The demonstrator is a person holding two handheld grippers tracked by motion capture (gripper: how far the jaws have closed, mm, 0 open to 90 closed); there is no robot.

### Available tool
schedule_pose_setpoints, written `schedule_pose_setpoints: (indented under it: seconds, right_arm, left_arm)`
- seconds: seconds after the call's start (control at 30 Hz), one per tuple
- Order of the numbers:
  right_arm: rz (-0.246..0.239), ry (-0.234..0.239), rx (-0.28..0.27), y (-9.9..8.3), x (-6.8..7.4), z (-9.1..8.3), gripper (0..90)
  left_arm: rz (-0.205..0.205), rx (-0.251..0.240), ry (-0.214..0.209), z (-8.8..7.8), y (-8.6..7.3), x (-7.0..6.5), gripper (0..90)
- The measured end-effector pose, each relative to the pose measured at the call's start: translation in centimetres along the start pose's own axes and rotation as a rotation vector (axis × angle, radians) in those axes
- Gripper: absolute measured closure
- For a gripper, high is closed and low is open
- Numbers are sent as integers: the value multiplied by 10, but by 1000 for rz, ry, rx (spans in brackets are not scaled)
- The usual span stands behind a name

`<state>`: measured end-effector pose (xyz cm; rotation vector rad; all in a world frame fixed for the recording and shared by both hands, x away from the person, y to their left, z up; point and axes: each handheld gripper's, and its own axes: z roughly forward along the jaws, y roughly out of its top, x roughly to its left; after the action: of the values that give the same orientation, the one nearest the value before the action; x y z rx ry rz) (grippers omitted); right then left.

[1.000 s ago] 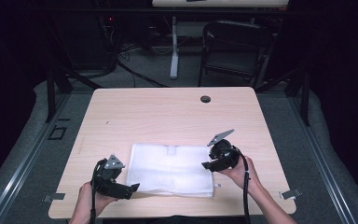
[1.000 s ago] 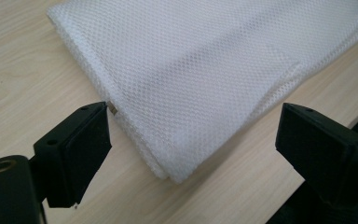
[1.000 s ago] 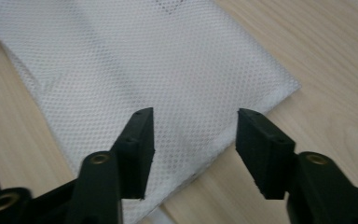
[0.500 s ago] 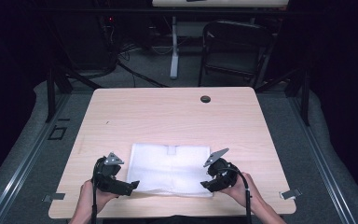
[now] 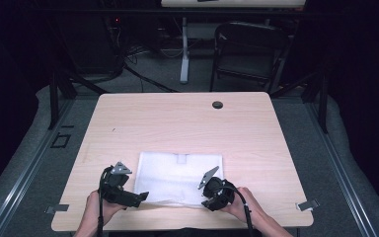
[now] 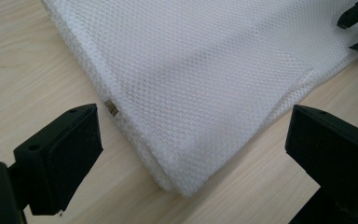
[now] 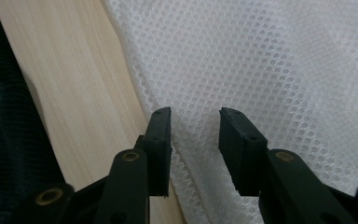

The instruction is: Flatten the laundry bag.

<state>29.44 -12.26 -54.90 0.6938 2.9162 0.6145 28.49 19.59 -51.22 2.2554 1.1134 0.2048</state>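
Two grippers work at the near edge of a folded white mesh fabric bag (image 5: 179, 177), lying flat on the pale wooden table (image 5: 177, 123). It looks light, soft and floppy, best pinched at its corners. The left gripper (image 6: 186, 140) stands wide open around the near-left corner. The right gripper (image 7: 195, 140) has just been closing, fabric edge between its jaws, not yet pinched. Beyond the table, a dark chair (image 5: 249, 49) stands on grey floor.

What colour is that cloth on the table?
White mesh cloth with a fine honeycomb weave, clearest in the left gripper view.
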Motion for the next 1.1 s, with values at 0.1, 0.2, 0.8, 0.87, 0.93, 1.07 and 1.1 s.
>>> schedule_pose_setpoints:
  seconds: [0.1, 0.2, 0.8, 0.87, 0.93, 1.07, 1.1]
  right_arm:
    - [9, -11, 21, 0, 0, 3, 710]
    - [12, -25, 28, 1, 0, 3, 753]
    - [29, -37, -43, 1, -5, -15, 880]
    - [34, -41, -66, 2, -7, -19, 880]
    - [36, -44, -71, 2, -7, -22, 880]
    - [49, -52, -109, 2, -8, -31, 880]
    - [47, -58, -117, 3, -9, -33, 881]
  left_arm:
    - [2, 5, 0, 1, -1, 0, 37]
    - [-2, 9, 2, 1, -2, 1, 39]
    - [57, -18, -26, 1, 0, -3, 27]
    - [68, -26, -26, 3, 0, -5, 25]
    - [77, -27, -36, 3, 0, -7, 25]
    - [91, -37, -44, 4, 1, -8, 19]
    - [88, -37, -43, 4, 1, -9, 11]
